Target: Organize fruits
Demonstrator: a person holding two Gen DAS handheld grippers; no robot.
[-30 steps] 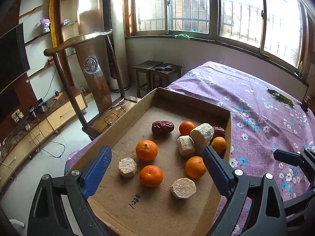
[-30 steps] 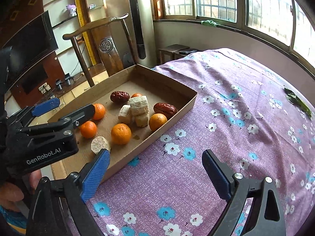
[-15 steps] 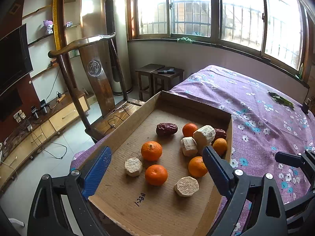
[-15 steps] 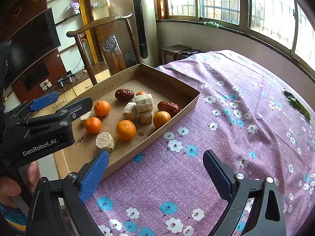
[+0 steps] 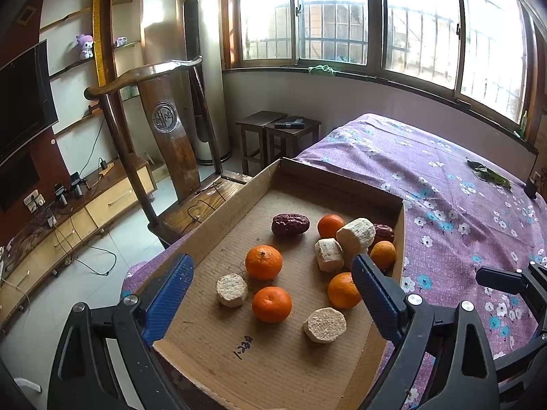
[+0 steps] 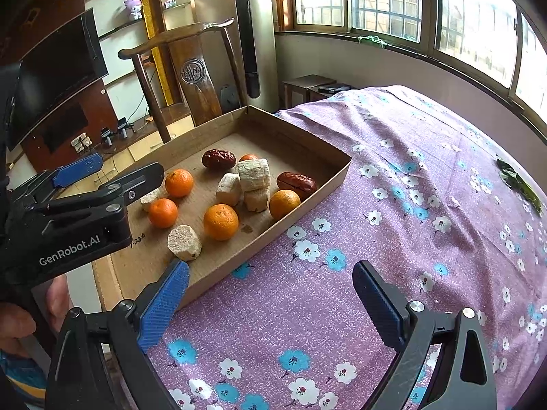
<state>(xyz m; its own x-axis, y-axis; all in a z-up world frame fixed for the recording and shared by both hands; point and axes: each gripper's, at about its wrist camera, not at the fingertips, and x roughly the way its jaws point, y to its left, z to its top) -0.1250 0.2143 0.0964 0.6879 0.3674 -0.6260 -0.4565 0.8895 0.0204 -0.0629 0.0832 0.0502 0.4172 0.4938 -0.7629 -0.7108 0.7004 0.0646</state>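
Both grippers' fingers (image 5: pixel 172 285) wide apart, angled down toward tray (image 5: pixel 239 201).

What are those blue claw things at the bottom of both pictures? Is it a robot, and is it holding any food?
No robot: a person holds a grabbing tool in each hand, and each tool carries a camera looking along its two blue fingers. One picture is from the left gripper, the other from the right gripper. Both are open and hold nothing. On the purple flowered cloth lies a cardboard tray. In it are oranges, dark red dates and pale stubby chunks. The left gripper hovers over the tray, the right over the cloth.
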